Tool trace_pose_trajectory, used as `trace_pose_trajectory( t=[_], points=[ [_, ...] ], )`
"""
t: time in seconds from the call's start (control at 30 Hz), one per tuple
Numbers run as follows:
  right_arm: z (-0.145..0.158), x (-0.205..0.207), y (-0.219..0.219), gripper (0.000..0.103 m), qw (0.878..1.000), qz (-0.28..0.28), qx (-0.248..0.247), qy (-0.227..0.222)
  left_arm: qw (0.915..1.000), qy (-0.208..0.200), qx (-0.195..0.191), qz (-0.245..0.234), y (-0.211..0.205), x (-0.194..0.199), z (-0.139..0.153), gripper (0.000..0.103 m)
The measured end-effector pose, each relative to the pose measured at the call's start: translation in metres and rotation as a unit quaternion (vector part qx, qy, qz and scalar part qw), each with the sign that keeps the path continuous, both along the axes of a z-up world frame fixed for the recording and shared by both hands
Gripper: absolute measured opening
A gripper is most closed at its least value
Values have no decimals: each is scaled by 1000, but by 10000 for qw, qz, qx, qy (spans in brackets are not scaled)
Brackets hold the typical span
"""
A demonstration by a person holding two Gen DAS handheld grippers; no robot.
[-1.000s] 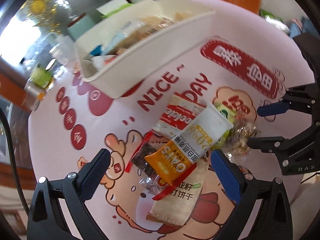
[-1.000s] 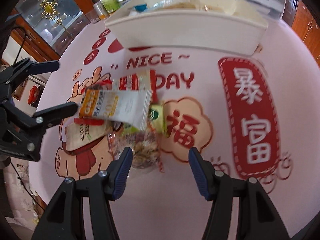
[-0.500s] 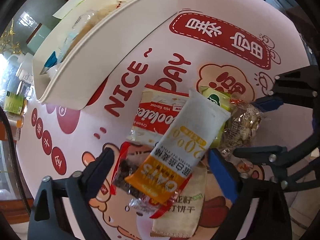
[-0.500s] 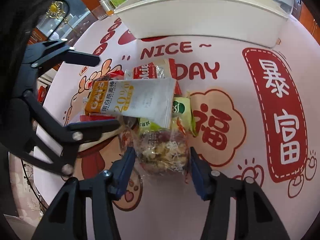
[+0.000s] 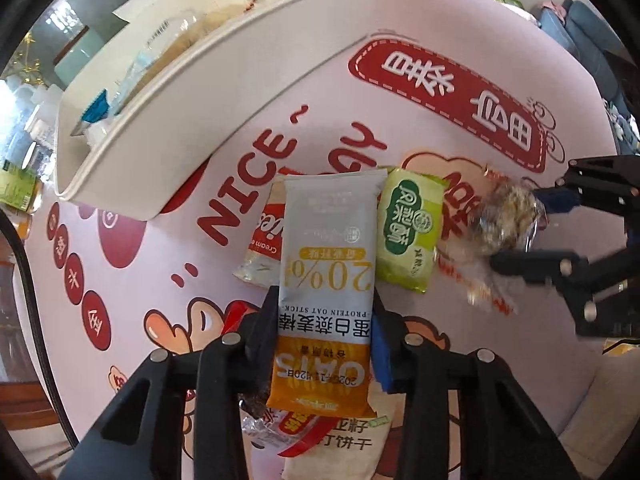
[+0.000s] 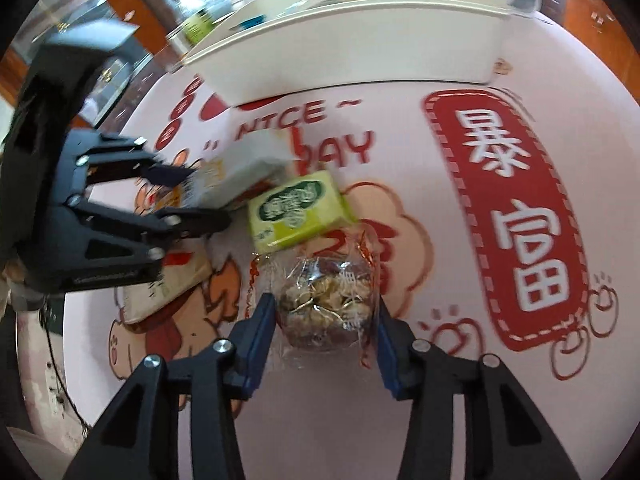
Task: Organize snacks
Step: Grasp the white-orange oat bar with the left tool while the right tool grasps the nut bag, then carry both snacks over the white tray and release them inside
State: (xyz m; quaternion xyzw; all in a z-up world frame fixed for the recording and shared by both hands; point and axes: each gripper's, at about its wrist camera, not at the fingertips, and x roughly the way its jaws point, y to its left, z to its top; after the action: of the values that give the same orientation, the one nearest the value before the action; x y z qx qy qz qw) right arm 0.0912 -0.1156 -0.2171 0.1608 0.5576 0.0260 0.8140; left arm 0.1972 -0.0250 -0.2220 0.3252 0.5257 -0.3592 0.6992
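Observation:
My left gripper (image 5: 322, 328) is shut on a grey and orange oat stick packet (image 5: 326, 284) and holds it over the snack pile. My right gripper (image 6: 326, 320) is shut on a clear bag of nut snack (image 6: 328, 304), which also shows in the left wrist view (image 5: 506, 220). A green packet (image 6: 298, 210) lies flat on the pink tablecloth (image 6: 400, 400) just beyond the bag. A red and white cookie packet (image 5: 266, 240) lies under the oat stick. The white storage bin (image 5: 192, 120) with several snacks in it stands at the back.
A beige cracker packet (image 5: 340, 448) and a red wrapped snack (image 5: 280, 432) lie under my left gripper. Bottles and jars (image 6: 196, 24) stand beyond the bin near the table's far edge. The left gripper (image 6: 176, 196) shows at the left of the right wrist view.
Both grippers moved forward and closed: the left on the oat stick, the right on the nut bag. The oat stick has swung round to lie along the left fingers.

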Motion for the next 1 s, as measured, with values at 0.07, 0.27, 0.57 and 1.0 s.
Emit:
trace_pose_trajectory(
  t=[0.07, 0.27, 0.57, 1.0],
  points=[
    [3, -2, -10, 46, 9999, -141, -40, -13, 9999, -61, -101, 57, 0, -4, 8, 37],
    [14, -5, -26, 46, 9991, -387, -126, -123, 9975, -221, -616, 280, -1, -21, 47, 37],
    [41, -2, -34, 46, 9983, -341, -170, -433, 9896, -352, -1172, 757, 1, -44, 99, 37],
    [118, 18, -42, 46, 9898, 87, -382, -1368, 9594, -1205, -1853, 1750, -5, -25, 193, 37]
  ],
)
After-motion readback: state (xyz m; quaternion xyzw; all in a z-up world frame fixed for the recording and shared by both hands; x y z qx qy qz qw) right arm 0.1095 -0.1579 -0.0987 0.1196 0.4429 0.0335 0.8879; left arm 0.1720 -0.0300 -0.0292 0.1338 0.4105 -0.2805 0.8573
